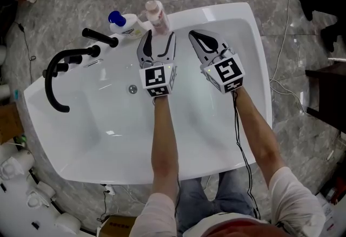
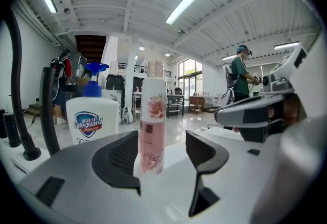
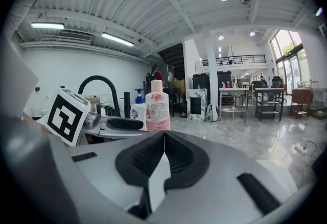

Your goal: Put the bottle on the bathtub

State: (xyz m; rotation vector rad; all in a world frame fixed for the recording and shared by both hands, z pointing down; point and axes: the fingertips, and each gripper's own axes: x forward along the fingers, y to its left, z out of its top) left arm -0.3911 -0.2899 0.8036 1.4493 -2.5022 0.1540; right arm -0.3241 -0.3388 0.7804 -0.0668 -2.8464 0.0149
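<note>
The left gripper [image 1: 159,35] has its jaws spread wide, and the pink floral bottle [image 2: 152,121] stands upright between them on the bathtub's [image 1: 216,12] far rim. It sits close against the left jaw and clear of the right. Just left of it is a Safeguard pump bottle [image 2: 92,121], then the black faucet [image 1: 54,76]. The right gripper [image 3: 163,141] hovers over the basin, jaws pressed together on nothing. The placing looks done, so next the left gripper should draw straight back without nudging the bottle
</note>
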